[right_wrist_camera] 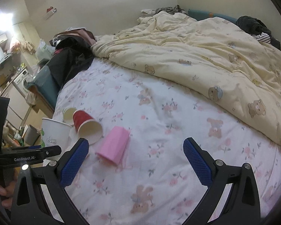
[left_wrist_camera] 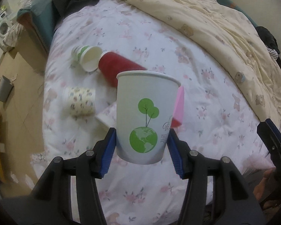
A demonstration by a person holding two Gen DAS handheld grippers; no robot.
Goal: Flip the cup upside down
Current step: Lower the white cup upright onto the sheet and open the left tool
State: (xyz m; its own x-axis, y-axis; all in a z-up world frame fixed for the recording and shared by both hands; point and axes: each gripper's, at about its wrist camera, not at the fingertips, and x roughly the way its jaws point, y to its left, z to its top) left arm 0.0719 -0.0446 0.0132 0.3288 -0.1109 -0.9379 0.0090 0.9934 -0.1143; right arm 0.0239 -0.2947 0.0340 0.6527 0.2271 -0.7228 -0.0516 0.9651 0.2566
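Matt paper cup (left_wrist_camera: 145,116); ribbed blue claw pads (left_wrist_camera: 108,154).

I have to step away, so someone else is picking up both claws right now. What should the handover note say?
Left claw: shut on the white paper cup with the green globe print, held upright above the bed, mouth up.
Right claw: open, holding nothing, over the floral sheet near the pink cup.
On the bed: pink cup, red cup and two others lie on their sides.
Done: cup picked up.
Left: turn it mouth down and set it on the bed.
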